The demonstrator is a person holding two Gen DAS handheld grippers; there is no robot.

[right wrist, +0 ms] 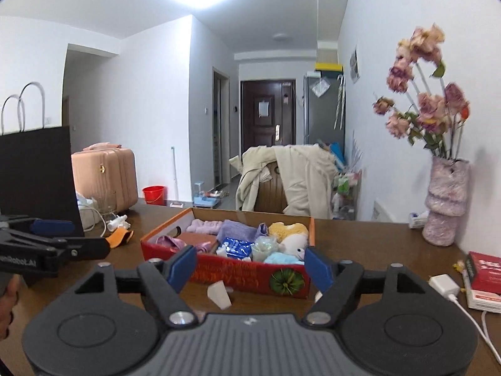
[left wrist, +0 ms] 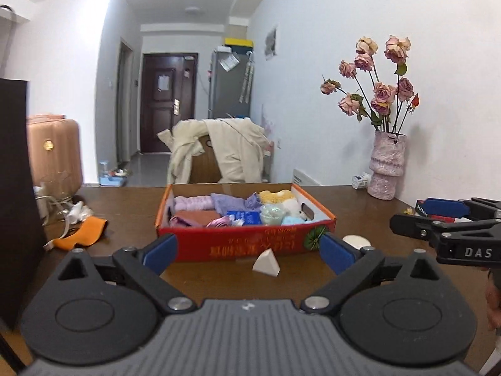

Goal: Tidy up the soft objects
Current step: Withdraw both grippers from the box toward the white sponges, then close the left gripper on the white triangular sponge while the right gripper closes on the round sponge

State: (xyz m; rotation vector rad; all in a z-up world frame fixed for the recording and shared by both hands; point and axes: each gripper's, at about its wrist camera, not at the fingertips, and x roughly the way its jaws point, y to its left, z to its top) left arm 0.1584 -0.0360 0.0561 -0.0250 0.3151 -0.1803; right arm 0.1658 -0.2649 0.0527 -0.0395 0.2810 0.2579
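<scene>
- My left hand-held gripper (left wrist: pixel 247 252) hangs over the desk (left wrist: pixel 131 213) with fingers spread apart, holding nothing
- My right hand-held gripper (right wrist: pixel 250 266) is likewise spread wide and holding nothing
- The red box (left wrist: pixel 238 244) of soft objects sits just ahead; folded cloths and plush lie inside
- A white wedge sponge (left wrist: pixel 266 264) lies between my grippers and the box
- An orange cloth (left wrist: pixel 83 233) lies left of the box; the vase (left wrist: pixel 386 166) stands far right by the wall
</scene>
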